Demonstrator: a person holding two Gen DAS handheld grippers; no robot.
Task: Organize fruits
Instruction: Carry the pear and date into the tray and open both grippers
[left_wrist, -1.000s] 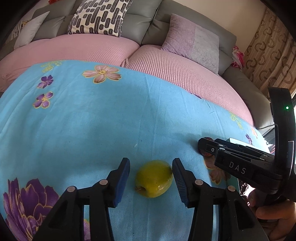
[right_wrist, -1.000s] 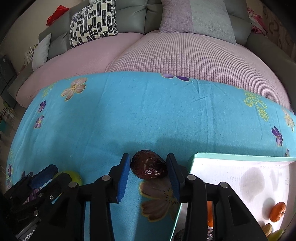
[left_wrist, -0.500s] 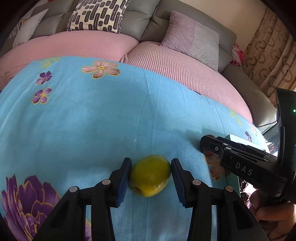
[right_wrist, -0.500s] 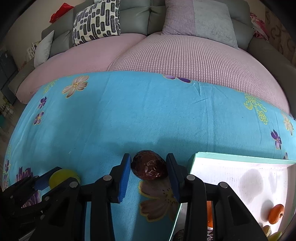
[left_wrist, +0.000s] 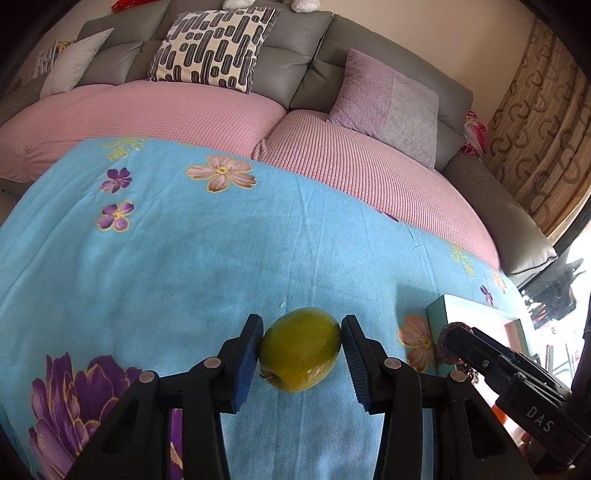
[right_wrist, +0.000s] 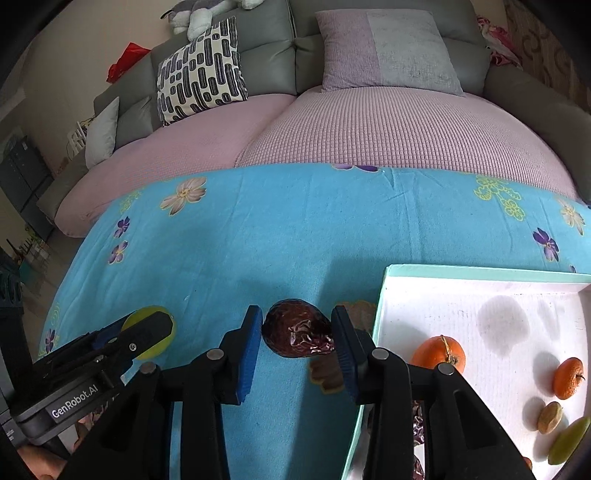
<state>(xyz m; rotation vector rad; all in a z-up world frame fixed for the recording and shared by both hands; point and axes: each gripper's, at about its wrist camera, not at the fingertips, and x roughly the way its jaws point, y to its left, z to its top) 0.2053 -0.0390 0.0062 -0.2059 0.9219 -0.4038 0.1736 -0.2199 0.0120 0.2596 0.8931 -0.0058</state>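
A yellow-green round fruit (left_wrist: 300, 350) sits between the blue pads of my left gripper (left_wrist: 302, 341), which is shut on it just above the blue flowered cloth (left_wrist: 184, 266). A dark brown wrinkled fruit (right_wrist: 297, 334) is pinched in my right gripper (right_wrist: 296, 328), which is shut on it beside the left rim of the white tray (right_wrist: 480, 273). From the right wrist view, the left gripper (right_wrist: 136, 332) and its green fruit (right_wrist: 168, 338) show at lower left. The left wrist view catches the right gripper's fingers (left_wrist: 480, 350) at lower right, by the tray (left_wrist: 465, 306).
The tray holds two oranges (right_wrist: 439, 352) (right_wrist: 569, 378), a small tan fruit (right_wrist: 550, 417) and a green one (right_wrist: 569, 439). A pink-covered sofa (left_wrist: 332, 158) with cushions lies beyond the cloth. Curtains (left_wrist: 535, 129) hang at the far right.
My left gripper's pads closed onto the green fruit and lifted it off the cloth. The right gripper rose with the dark fruit and shifted toward the tray.
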